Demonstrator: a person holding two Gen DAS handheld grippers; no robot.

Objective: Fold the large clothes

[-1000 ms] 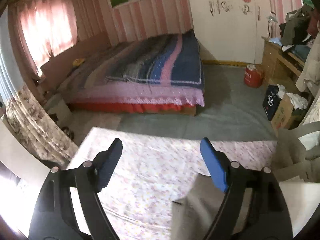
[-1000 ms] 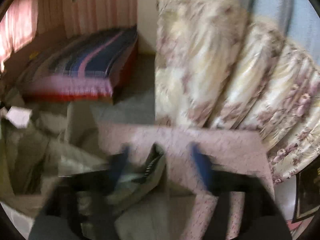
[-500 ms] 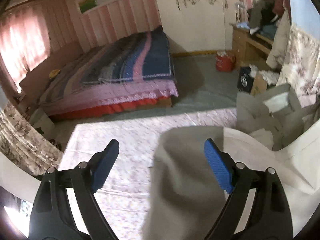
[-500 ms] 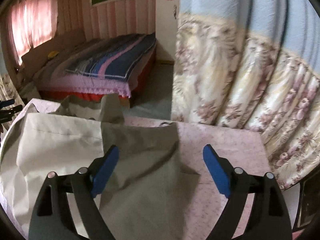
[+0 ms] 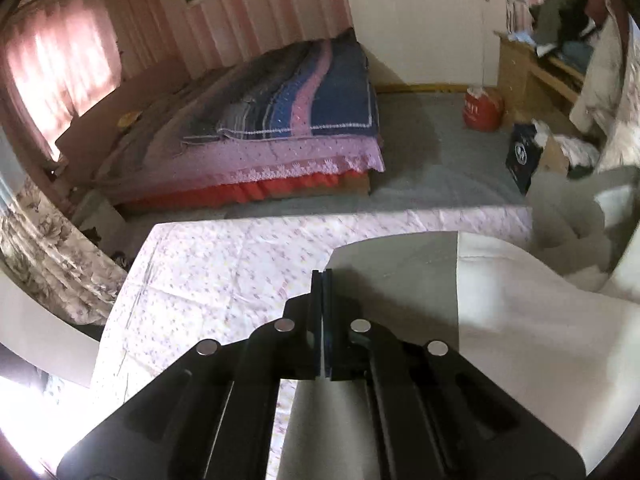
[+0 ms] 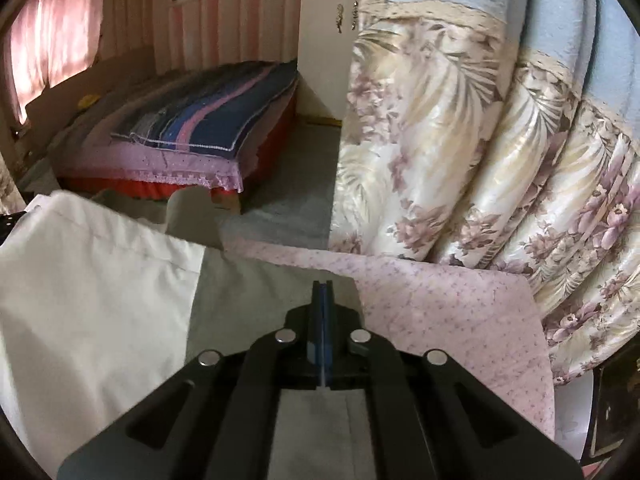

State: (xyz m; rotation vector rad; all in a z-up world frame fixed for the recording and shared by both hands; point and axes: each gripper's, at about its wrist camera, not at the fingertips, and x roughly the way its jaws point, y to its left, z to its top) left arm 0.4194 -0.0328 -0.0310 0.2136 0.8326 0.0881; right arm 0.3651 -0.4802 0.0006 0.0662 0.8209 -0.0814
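Note:
A large beige garment [image 5: 500, 304] lies spread on a table covered with a pink floral cloth [image 5: 224, 264]. In the left wrist view my left gripper [image 5: 322, 276] is shut on the garment's left edge, jaws pressed together over the fabric. In the right wrist view my right gripper [image 6: 322, 286] is shut on the garment [image 6: 92, 276] near its right edge, by the bare tablecloth [image 6: 448, 304]. Part of the garment is bunched up at the far right of the left view [image 5: 576, 208].
A bed [image 5: 280, 120] with a striped blanket stands beyond the table across grey floor. A floral curtain [image 6: 480, 152] hangs close at the table's right. A red container [image 5: 482, 108], a desk with piled clothes [image 5: 560, 36] and boxes [image 5: 536, 156] stand at the far right.
Both grippers were open half a second ago and have now shut on the garment's edges. The garment has been spread flatter over the table.

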